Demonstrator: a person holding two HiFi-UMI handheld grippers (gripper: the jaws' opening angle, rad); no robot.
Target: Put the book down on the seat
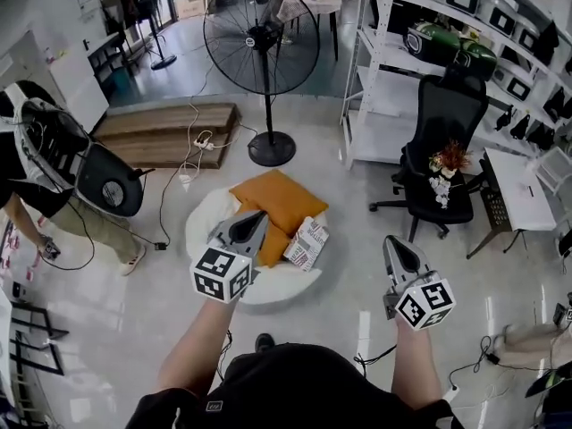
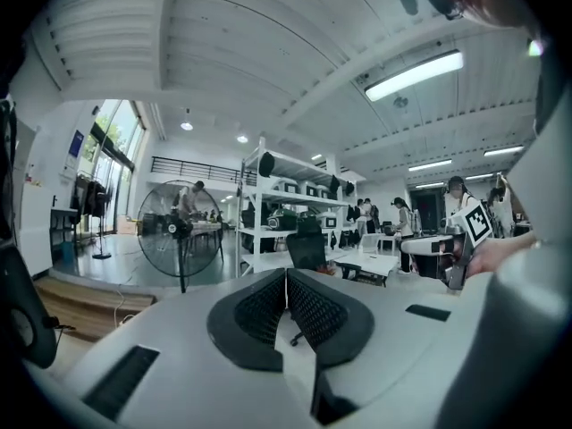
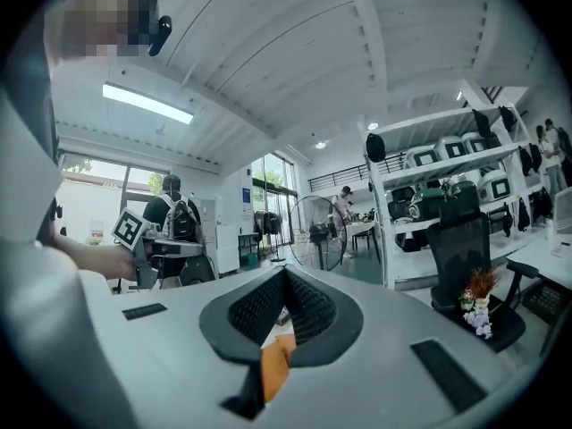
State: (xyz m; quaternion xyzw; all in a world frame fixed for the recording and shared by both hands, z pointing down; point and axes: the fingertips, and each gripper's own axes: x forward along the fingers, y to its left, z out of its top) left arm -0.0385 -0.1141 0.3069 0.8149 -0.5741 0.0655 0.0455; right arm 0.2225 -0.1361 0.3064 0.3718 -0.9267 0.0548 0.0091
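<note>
The book (image 1: 307,242) is lying on the right side of the round white seat (image 1: 207,220), just below the centre of the head view. One edge is leaning against the lower right side of the orange cushion (image 1: 281,197) and its outer edge is sitting close to the seat's rim. Nothing is holding it. The left gripper (image 1: 253,223) is hovering over the cushion's lower left with its jaws pressed together and nothing between them. The right gripper (image 1: 396,248) is hanging over bare floor at the lower right, well apart from the book, with its jaws likewise closed and empty. The orange patch showing below its jaws in the right gripper view is probably the cushion beyond, not something gripped.

Judging by this, the book is already lying where the task wants it, so the remaining risk is losing that placement. The book appears to be resting at a slant on a soft, rounded surface. If the cushion is settling or being nudged, the book could slide outward over the rim onto the glossy floor. The left gripper is the likelier culprit, since it is nearest the cushion, and a sideways swing toward the right of the frame could catch the book's propped edge. A white cable (image 1: 192,146) is trailing across the floor to the upper left of the seat, and could snag a foot.
</note>
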